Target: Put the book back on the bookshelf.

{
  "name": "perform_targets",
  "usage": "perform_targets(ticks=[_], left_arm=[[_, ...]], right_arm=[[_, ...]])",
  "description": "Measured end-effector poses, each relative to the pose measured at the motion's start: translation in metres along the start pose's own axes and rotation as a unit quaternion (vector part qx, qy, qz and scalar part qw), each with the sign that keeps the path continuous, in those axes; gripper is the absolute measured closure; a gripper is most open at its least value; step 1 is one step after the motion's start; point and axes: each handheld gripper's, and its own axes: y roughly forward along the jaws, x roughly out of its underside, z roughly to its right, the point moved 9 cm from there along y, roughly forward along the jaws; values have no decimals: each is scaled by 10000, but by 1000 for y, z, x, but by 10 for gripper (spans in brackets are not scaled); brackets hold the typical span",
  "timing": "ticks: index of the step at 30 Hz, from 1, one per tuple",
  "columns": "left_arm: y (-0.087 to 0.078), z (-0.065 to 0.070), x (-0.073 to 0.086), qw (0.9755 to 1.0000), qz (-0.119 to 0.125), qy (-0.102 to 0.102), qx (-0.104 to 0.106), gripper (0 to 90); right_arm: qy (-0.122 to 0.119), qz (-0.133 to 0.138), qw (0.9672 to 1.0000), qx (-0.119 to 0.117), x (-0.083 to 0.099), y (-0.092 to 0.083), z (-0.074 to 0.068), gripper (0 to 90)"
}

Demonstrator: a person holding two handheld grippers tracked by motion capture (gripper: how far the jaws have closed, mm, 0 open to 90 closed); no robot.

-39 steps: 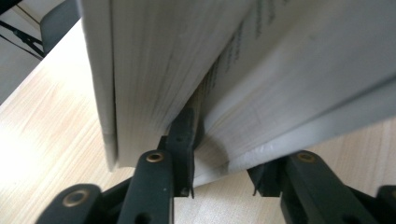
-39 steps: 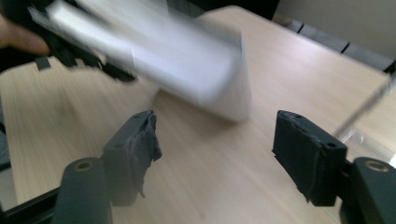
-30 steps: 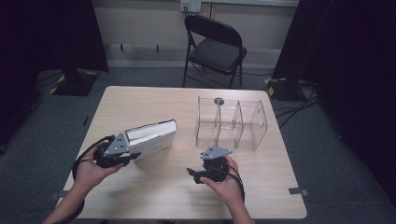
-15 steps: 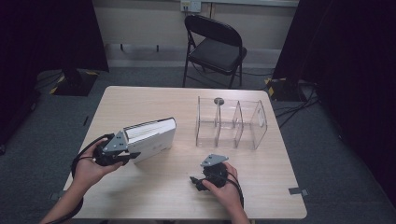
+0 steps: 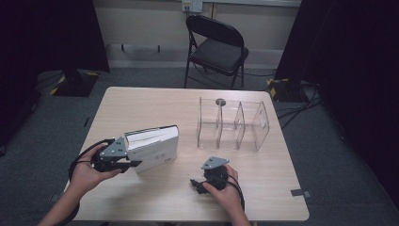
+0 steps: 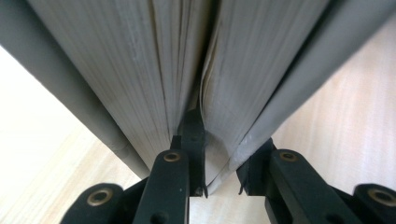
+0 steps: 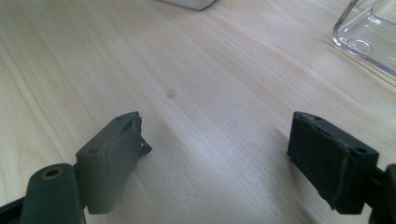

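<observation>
Left gripper (image 6: 219, 172): jaws clamped on the book (image 5: 153, 147). In the left gripper view one jaw sits pushed in between the pages, the other lies outside the grey cover, so a sheaf of pages plus one cover is pinched between them. Book seen fore-edge on here, pages fanned slightly to either side of the inner jaw.

Right gripper (image 7: 215, 154): jaws spread wide and have just been opening further; nothing between them, bare wood grain below. Corner of the clear plastic organizer (image 7: 369, 37) at upper right of that view.

High view: book stands on the table (image 5: 141, 101) near its front left part, tilted, white block of pages up, left gripper (image 5: 123, 159) at its near end. Right gripper (image 5: 207, 181) low over the front centre of the table, well apart from the book. Organizer (image 5: 233, 123), with upright dividers, right of centre, beyond the right hand (image 5: 226, 190).
</observation>
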Motion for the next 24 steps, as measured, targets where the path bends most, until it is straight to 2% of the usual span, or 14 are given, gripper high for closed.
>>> perform_targets(ticks=[3,4,8,12,15,18,22,24], left_arm=[[-1,4,-1,9999,23,-123,111,755],[-1,3,0,9999,-10,-105,106,754],[-1,0,0,9994,-7,-326,119,754],[-1,-3,0,9991,-208,-339,122,757],[-1,-5,0,9985,-259,-467,143,758],[0,-4,-2,9976,-141,-663,141,759],[-1,-5,-1,9982,-329,-474,135,758],[-2,-6,-1,9983,-345,-462,127,757]], right_arm=[[-6,-1,10000,5,0,0,0,167],[-4,0,10000,7,0,0,0,167],[7,2,10000,8,0,0,0,166],[-22,8,10000,13,0,0,0,166],[-6,1,10000,12,0,0,0,166],[-19,8,10000,12,0,0,0,166],[6,3,10000,8,0,0,0,166],[7,3,10000,8,0,0,0,166]])
